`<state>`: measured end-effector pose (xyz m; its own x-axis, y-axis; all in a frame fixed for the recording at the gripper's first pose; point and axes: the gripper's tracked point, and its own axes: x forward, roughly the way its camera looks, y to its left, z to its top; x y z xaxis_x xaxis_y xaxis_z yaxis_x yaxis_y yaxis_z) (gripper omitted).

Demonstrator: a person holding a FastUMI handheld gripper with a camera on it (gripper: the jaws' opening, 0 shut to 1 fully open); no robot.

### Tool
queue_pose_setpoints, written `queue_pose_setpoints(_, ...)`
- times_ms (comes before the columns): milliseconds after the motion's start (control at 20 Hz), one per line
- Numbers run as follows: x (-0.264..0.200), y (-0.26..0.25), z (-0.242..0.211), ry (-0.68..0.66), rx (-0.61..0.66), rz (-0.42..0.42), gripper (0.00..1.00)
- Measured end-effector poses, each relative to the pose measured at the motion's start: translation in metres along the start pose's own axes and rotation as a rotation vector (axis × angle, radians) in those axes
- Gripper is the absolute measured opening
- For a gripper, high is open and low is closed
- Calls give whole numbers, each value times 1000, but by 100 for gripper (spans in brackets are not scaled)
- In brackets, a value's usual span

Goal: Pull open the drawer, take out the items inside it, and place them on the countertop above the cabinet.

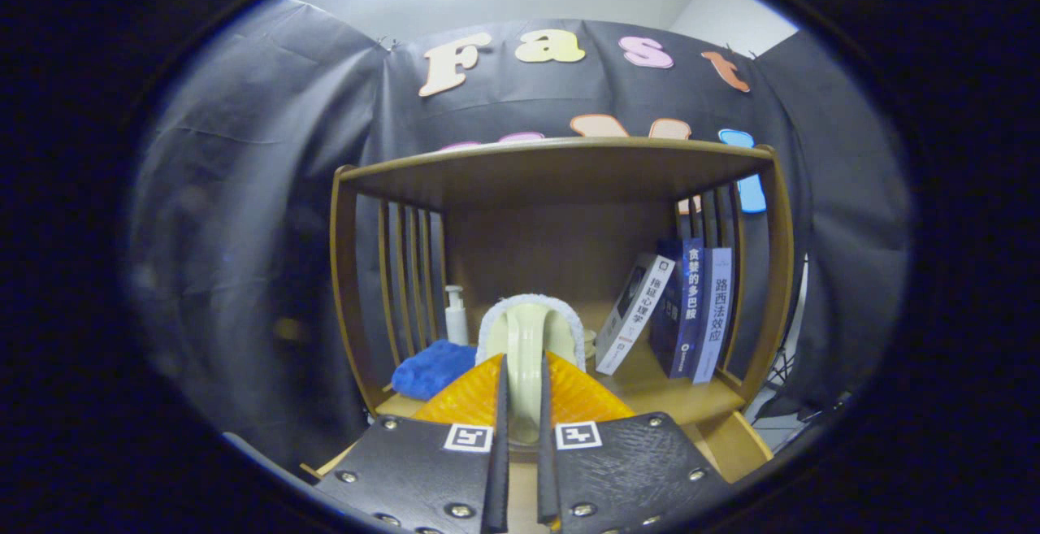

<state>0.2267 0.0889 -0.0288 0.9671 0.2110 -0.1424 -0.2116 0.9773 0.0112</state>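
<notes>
The gripper (520, 404) sits nearest, its two fingers drawn close and pressing on the pale green handle of a brush (530, 335) held upright between them — the brush's white fluffy edge arches just beyond the fingertips. Left of the fingers, a blue cloth (431, 367) lies on the wooden countertop (666, 400), with a white pump bottle (456, 316) standing behind it. Right of the fingers and farther back, several books (686, 310) lean against the slatted side of the wooden shelf (561, 162) above the cabinet.
</notes>
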Motion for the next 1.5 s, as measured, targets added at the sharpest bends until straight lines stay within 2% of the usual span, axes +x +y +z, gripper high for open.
queue_pose_setpoints(200, 50, -17, -8, 63, -22, -39, 14)
queue_pose_setpoints(400, 101, -44, -39, 160, -60, -103, 14)
queue_pose_setpoints(550, 128, -57, -76, 255, -6, -136, 14)
queue_pose_setpoints(800, 152, -63, -133, 388, 79, -134, 14)
queue_pose_setpoints(1100, 184, -68, -144, 322, 149, -145, 16)
queue_pose_setpoints(1350, 191, -69, -139, 238, 94, -158, 16)
queue_pose_setpoints(1400, 193, -72, -140, 237, 87, -182, 16)
queue_pose_setpoints(1500, 192, -82, -140, 242, 91, -235, 23)
